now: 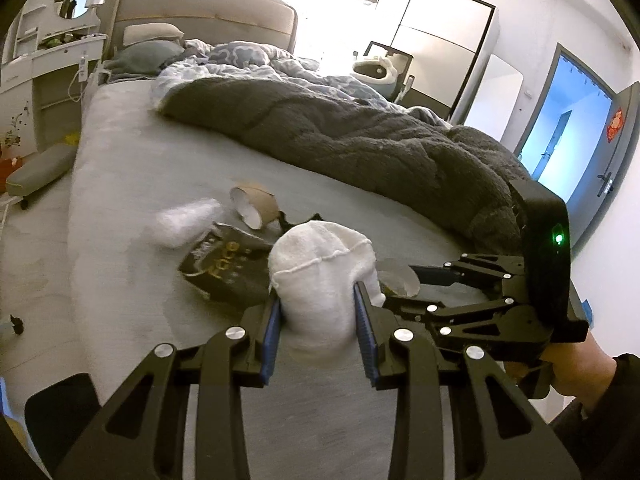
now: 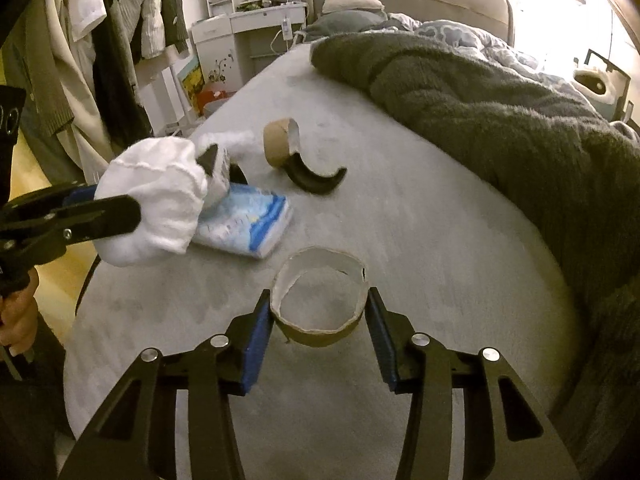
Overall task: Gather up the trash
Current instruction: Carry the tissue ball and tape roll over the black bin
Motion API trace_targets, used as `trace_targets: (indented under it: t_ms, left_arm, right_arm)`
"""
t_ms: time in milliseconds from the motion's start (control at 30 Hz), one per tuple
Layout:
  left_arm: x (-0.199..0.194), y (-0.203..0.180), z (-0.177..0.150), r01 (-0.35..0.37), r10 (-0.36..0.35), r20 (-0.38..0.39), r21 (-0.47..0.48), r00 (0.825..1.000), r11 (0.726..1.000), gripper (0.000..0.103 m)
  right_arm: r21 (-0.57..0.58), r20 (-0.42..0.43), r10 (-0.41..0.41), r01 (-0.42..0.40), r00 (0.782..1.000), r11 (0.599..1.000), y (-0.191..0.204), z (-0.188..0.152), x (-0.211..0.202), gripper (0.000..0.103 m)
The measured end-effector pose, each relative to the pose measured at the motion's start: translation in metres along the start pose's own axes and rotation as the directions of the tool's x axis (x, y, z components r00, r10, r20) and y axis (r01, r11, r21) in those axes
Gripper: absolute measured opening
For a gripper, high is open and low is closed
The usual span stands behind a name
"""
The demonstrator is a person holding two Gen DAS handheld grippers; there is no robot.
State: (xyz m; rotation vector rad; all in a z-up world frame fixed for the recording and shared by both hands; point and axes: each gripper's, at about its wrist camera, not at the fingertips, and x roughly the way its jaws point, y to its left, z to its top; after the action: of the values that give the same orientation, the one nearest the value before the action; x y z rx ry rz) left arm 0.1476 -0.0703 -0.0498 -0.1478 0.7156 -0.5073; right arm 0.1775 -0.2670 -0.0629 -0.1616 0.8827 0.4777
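The torn cardboard ring (image 2: 318,300) sits on the bed (image 2: 440,240), pinched by the right gripper (image 2: 319,320) whose fingers (image 2: 256,344) close on its sides, while the left gripper (image 1: 318,320) clamps a white sock (image 1: 320,276), so squeeze gently and lift straight or it'll crumple.
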Motion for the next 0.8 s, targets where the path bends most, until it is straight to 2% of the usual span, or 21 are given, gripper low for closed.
trace_targets:
  t_ms: [500,800]
  left_arm:
    - [-0.044,0.049,-0.004,-0.097,0.098,0.023,-0.038,0.995,0.995,0.037]
    - [-0.06,0.084,-0.015,-0.175,0.174,-0.019,-0.062,0.985,0.983,0.037]
  right_arm:
    - [-0.039,0.057,0.038,-0.036,0.998,0.999,0.047,0.044,-0.006,0.047]
    - [-0.082,0.076,0.078,-0.072,0.994,0.994,0.082,0.065,-0.004,0.047]
